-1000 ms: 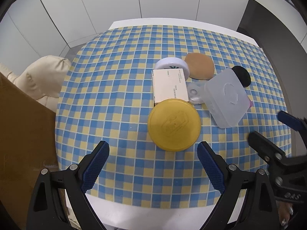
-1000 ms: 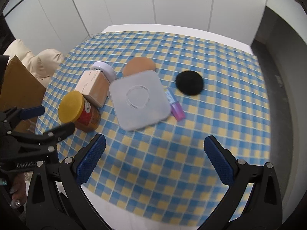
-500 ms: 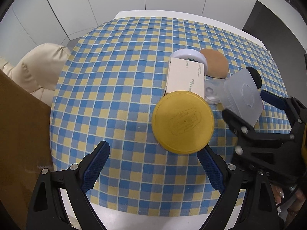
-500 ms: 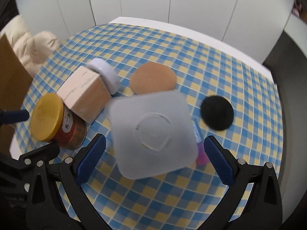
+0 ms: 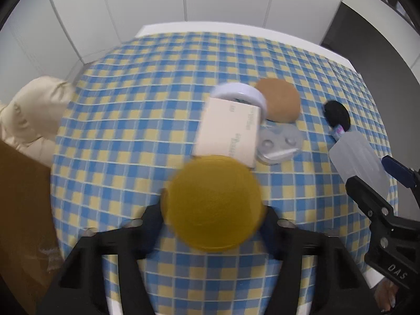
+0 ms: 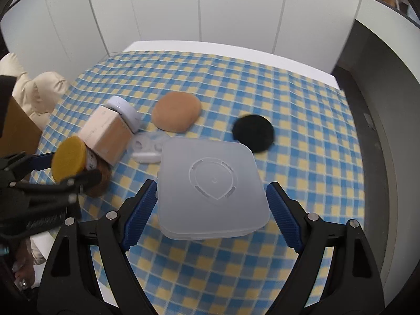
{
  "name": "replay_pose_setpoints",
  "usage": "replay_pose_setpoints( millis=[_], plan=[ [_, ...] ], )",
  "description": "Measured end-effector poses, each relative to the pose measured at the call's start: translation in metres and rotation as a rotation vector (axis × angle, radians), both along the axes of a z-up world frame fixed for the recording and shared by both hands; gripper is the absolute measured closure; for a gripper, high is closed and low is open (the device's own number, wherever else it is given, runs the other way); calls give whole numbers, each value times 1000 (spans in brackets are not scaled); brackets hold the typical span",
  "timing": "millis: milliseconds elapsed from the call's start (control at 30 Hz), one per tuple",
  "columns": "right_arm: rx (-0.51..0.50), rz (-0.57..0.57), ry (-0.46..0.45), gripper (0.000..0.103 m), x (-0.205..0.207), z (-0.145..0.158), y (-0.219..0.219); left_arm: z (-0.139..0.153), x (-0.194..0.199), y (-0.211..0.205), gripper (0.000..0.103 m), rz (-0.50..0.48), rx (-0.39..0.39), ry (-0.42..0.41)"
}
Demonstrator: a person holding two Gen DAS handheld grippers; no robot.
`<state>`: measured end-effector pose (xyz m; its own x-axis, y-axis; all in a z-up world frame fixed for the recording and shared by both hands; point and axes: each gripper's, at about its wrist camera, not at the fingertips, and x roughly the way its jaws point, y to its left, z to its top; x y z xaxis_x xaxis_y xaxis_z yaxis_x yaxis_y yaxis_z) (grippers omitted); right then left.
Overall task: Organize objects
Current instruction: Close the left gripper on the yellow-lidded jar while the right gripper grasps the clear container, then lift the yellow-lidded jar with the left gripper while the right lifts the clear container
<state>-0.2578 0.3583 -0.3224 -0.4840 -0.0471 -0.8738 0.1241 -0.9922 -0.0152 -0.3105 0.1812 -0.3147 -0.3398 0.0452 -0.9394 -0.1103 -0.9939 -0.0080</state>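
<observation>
Fingers of the left gripper point(image 5: 212, 223) have just narrowed around the yellow-lidded jar point(image 5: 212, 202); right fingers point(image 6: 282, 215) closing on the translucent box point(image 6: 210, 186), both pickups beginning.

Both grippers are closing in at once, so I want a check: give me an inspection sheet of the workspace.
Surface: checked cloth on a white table.
Job's things: jar, box, carton, white tub, tan puff, black puff, clear case, pink tube.
Clutter: nothing seen.
Grippers: left gripper has just been closing, pads on the jar; right gripper has just been closing, pads on the box.
Cables: nothing seen.
Surroundings: wall panels, cream cushion, brown board.
</observation>
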Motion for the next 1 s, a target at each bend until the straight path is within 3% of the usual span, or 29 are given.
replay_pose_setpoints(
  millis=[633,1000],
  plan=[
    [-4,-66,-44,16,9,3,16,13,11,4,50,13,-28,33],
    [47,-75,-31,16,8,34,8,51,13,6,50,19,-36,72]
  ],
)
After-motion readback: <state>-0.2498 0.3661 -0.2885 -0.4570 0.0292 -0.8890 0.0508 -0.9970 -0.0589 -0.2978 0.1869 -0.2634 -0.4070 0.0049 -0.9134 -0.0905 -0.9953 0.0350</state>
